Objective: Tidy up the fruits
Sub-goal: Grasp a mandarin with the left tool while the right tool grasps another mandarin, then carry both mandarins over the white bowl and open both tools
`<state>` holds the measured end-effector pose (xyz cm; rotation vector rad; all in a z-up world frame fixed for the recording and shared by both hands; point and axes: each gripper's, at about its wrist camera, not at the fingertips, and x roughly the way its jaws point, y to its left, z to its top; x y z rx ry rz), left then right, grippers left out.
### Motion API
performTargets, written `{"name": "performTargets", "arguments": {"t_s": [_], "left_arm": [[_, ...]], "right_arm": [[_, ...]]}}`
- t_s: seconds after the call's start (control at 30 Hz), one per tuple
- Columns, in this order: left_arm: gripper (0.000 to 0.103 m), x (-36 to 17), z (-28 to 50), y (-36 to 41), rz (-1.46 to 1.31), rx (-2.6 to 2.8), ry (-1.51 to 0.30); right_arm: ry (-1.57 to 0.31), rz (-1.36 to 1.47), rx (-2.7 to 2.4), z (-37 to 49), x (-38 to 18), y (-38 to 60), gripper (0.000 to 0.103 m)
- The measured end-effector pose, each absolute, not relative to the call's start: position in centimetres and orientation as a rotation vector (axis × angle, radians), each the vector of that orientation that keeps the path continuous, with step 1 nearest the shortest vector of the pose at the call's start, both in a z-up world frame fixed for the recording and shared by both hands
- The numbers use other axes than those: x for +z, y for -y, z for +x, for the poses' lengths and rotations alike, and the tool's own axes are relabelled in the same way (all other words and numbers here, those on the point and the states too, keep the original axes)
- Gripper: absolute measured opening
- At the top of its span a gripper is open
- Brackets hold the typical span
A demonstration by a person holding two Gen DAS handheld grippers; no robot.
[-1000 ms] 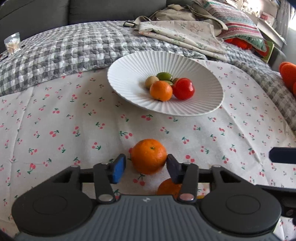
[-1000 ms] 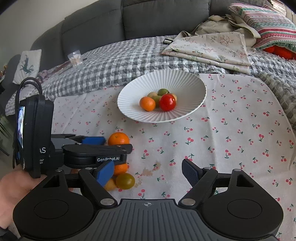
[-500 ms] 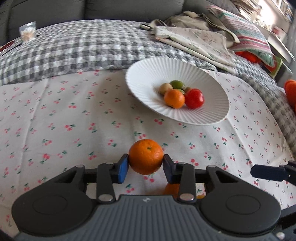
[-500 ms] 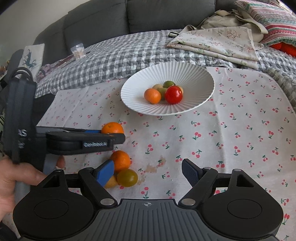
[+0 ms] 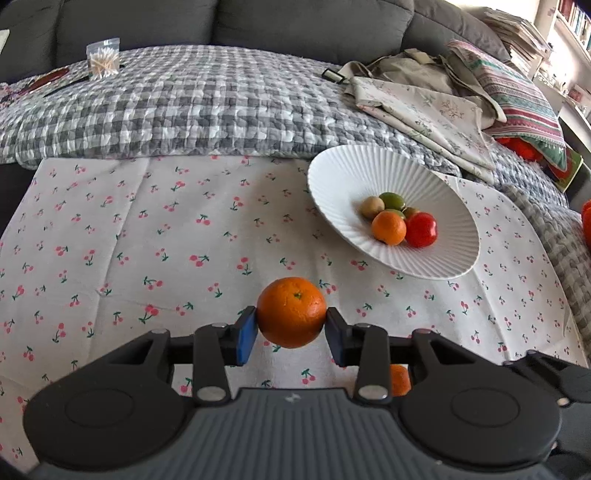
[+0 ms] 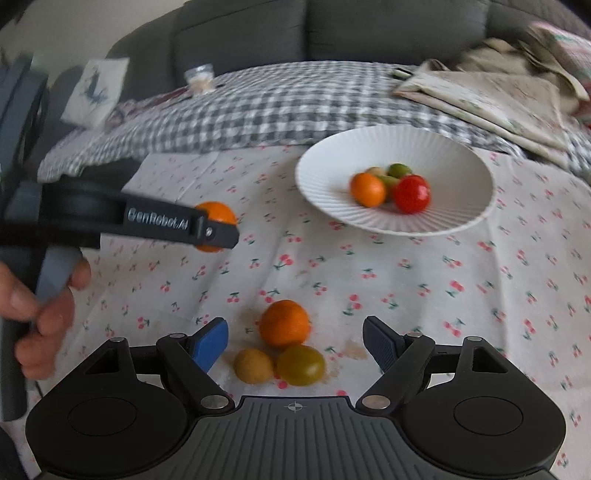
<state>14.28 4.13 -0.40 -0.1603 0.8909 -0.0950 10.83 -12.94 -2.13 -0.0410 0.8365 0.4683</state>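
Between its blue pads, the left gripper [image 5: 291, 329] is clamping an orange [image 5: 291, 312] above the cherry-print cloth [image 5: 147, 240], the white ribbed plate [image 5: 369, 177] lying at two o'clock. The right gripper [image 6: 294, 345] is hanging with jaws apart over three loose fruits [image 6: 284, 347].

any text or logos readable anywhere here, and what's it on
"GenRobot.AI": white letters on the black side of the left gripper, seen from the right wrist view.
A small white emblem on the grey body of the left gripper, and a crosshair mark on the right gripper: signs only, no letters.
Books on the shelf at the far right: too small and blurred to read.
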Motion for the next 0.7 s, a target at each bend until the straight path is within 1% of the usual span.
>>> {"name": "performTargets", "arguments": {"t_s": [0.1,0.17,0.2,0.27,0.3,0.33,0.7], "left_arm": [[0.038,-0.6,14.4,-4.1,-0.163,-0.095,-0.898],[0.038,-0.6,14.3,-4.0,-0.159,-0.096,-0.897],[0.038,-0.6,14.2,-3.9,-0.158,-0.096,-0.897],[0.038,-0.6,14.2,-3.9,-0.156,-0.097,-0.898],[0.038,-0.6,14.3,-3.9,-0.156,-0.096,-0.899],[0.038,-0.7,14.3,-3.9,-0.155,-0.095,-0.900],[0.038,-0.8,14.4,-4.0,-0.157,-0.100,-0.899]], "right_arm": [[-0.837,-0.094,0.468,11.0,-3.0,11.8,0.078],[-0.847,-0.116,0.473,11.2,-3.6,11.4,0.064],[-0.854,-0.124,0.473,11.4,-3.9,11.2,0.053],[-0.847,-0.106,0.487,11.5,-3.8,11.3,0.042],[-0.839,-0.108,0.484,11.4,-3.6,11.3,0.034],[-0.832,-0.114,0.478,11.4,-3.5,11.3,0.032],[-0.831,-0.044,0.469,11.8,-3.0,12.3,0.031]]}}
